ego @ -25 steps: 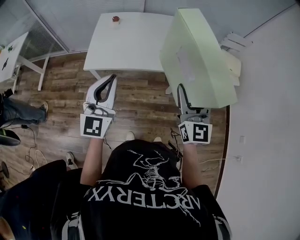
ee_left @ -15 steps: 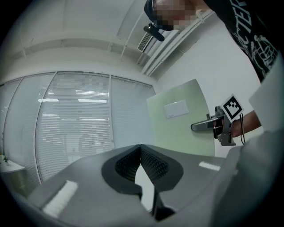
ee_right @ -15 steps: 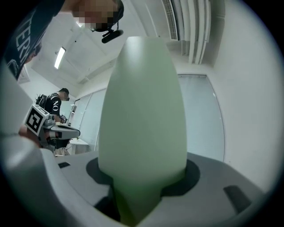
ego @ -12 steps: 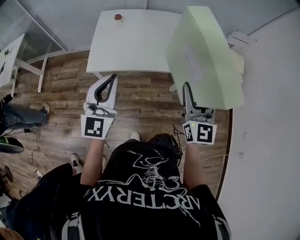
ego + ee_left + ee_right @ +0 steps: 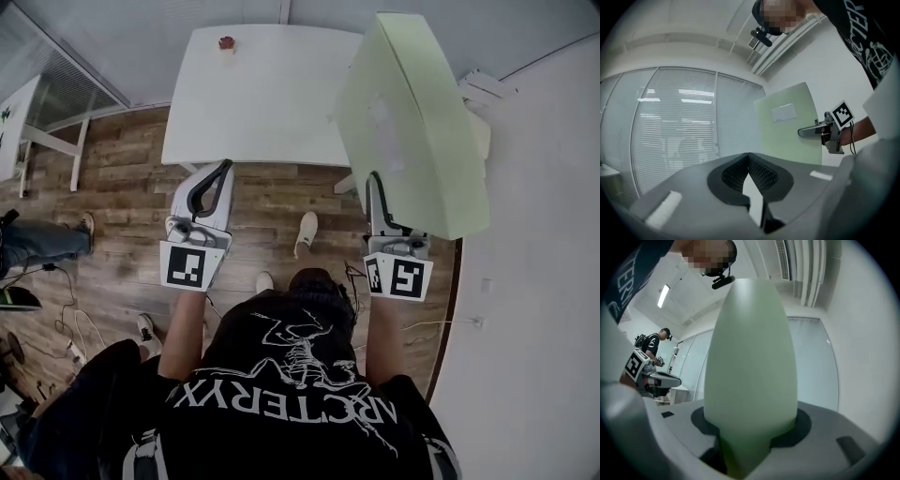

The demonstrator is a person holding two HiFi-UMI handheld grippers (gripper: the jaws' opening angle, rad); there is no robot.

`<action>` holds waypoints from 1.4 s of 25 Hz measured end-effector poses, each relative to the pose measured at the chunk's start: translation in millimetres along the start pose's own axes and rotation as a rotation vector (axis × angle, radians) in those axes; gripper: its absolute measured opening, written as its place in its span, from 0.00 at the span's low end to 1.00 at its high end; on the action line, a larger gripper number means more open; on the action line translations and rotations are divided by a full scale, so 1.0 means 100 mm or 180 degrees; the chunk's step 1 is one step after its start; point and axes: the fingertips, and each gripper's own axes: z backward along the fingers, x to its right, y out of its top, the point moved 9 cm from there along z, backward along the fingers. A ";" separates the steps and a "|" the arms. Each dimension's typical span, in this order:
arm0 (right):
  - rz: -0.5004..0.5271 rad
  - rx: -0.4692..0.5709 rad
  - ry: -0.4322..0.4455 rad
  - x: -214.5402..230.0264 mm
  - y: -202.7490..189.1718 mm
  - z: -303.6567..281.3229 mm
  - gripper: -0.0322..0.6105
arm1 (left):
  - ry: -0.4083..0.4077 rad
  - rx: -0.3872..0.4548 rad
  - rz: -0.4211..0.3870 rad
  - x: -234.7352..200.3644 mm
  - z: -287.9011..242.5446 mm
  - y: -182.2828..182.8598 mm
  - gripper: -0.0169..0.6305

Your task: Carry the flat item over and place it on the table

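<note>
A big pale green flat board [image 5: 417,122] stands on edge, tilted, over the right end of the white table [image 5: 262,94]. My right gripper [image 5: 373,180] is shut on its lower edge. In the right gripper view the board [image 5: 750,357] fills the gap between the jaws and hides what lies behind it. My left gripper [image 5: 223,167] hovers over the wood floor just short of the table's front edge, shut with nothing in it. Its ribbed pads [image 5: 761,172] meet at the tips. From the left gripper view I see the board [image 5: 787,129] and the right gripper [image 5: 806,132] off to the right.
A small red object [image 5: 226,42] sits at the table's far edge. Another white table [image 5: 23,112] stands at the far left, with a person's legs [image 5: 33,239] and cables [image 5: 66,309] on the floor nearby. A white wall [image 5: 534,234] runs along the right.
I have stepped closer to the white table, which now sits lower and larger in the head view. The board has come along in the right gripper. Both grippers stay shut.
</note>
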 end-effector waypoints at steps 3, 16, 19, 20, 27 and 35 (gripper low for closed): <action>-0.0021 0.0127 0.0067 0.13 -0.08 -0.16 0.44 | 0.0112 0.0045 -0.0075 0.04 -0.14 0.01 0.05; -0.0239 0.0111 0.0415 1.01 -0.51 -1.61 0.44 | 0.0624 0.0108 -0.0291 -0.16 -1.49 0.32 0.05; -0.0258 0.0009 0.0422 0.99 -0.72 -1.77 0.44 | 0.0604 0.0081 -0.0271 -0.23 -1.64 0.26 0.05; -0.0275 -0.0020 0.0424 0.97 -0.79 -1.83 0.44 | 0.0589 0.0068 -0.0262 -0.25 -1.68 0.24 0.05; -0.0119 -0.0177 0.0438 0.73 -1.37 -2.20 0.44 | 0.0486 -0.0096 -0.0161 -0.47 -1.79 0.05 0.05; -0.0315 -0.0684 0.0354 0.39 -2.12 -2.47 0.44 | 0.0355 -0.0368 -0.0188 -0.64 -1.65 -0.07 0.05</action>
